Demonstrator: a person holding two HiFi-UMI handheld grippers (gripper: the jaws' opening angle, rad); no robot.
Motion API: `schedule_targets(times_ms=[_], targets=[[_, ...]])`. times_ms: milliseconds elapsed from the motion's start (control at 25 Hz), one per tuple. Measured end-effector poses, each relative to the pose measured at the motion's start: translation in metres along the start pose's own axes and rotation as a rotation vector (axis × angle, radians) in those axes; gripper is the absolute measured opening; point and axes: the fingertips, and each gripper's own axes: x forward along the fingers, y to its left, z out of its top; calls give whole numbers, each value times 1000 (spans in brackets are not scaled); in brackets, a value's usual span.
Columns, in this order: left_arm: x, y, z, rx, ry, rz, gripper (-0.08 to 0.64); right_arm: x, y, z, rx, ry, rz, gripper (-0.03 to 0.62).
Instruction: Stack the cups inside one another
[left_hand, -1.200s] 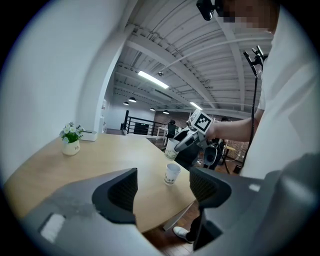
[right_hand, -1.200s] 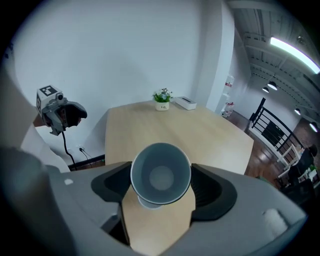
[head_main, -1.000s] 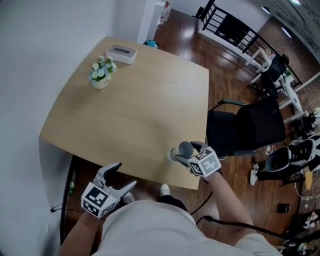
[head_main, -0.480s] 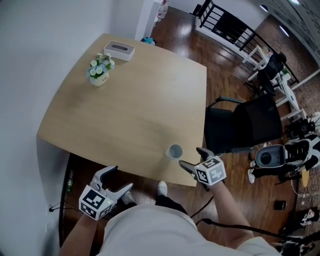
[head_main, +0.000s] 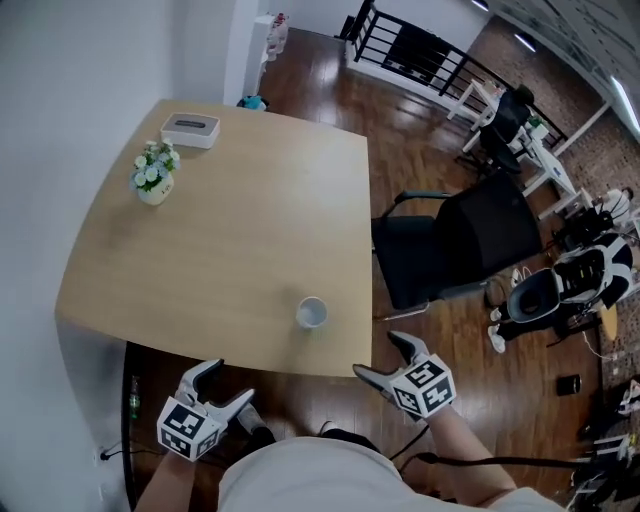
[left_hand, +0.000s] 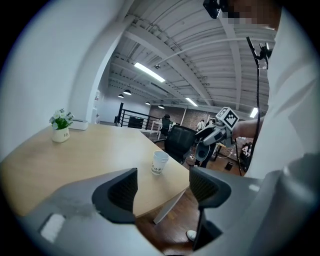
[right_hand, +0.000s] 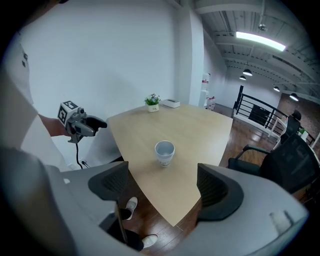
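A white paper cup stack (head_main: 312, 313) stands upright near the front edge of the wooden table (head_main: 220, 240); it also shows as the cup (left_hand: 159, 163) and the cup (right_hand: 164, 152) in the two gripper views. My right gripper (head_main: 381, 357) is open and empty, off the table's front right corner, apart from the cup. My left gripper (head_main: 226, 384) hangs open and empty below the table's front left edge. In the left gripper view the right gripper (left_hand: 210, 137) shows beyond the cup; in the right gripper view the left gripper (right_hand: 89, 125) shows at left.
A small pot of white flowers (head_main: 152, 175) and a white box (head_main: 190, 128) stand at the table's far left. A black office chair (head_main: 470, 245) stands right of the table. Railings and other furniture lie far back on the wooden floor.
The right gripper let go of the cup stack on the table and drew back off the front edge. The left gripper stayed low. The head view shifted.
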Motion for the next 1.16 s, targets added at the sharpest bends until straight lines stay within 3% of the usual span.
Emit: schedule_targets(times_ms=[240, 480, 680, 1160], targets=[[39, -64, 6, 44, 44, -9, 331, -52, -21, -44, 27, -82, -11, 426], [93, -159, 15, 74, 82, -45, 331, -114, -61, -122, 105, -117, -23, 426], [129, -227, 28, 119, 66, -54, 331, -159, -92, -177, 128, -146, -29, 425], [171, -322, 14, 136, 67, -30, 333, -209, -122, -252, 134, -176, 4, 425]])
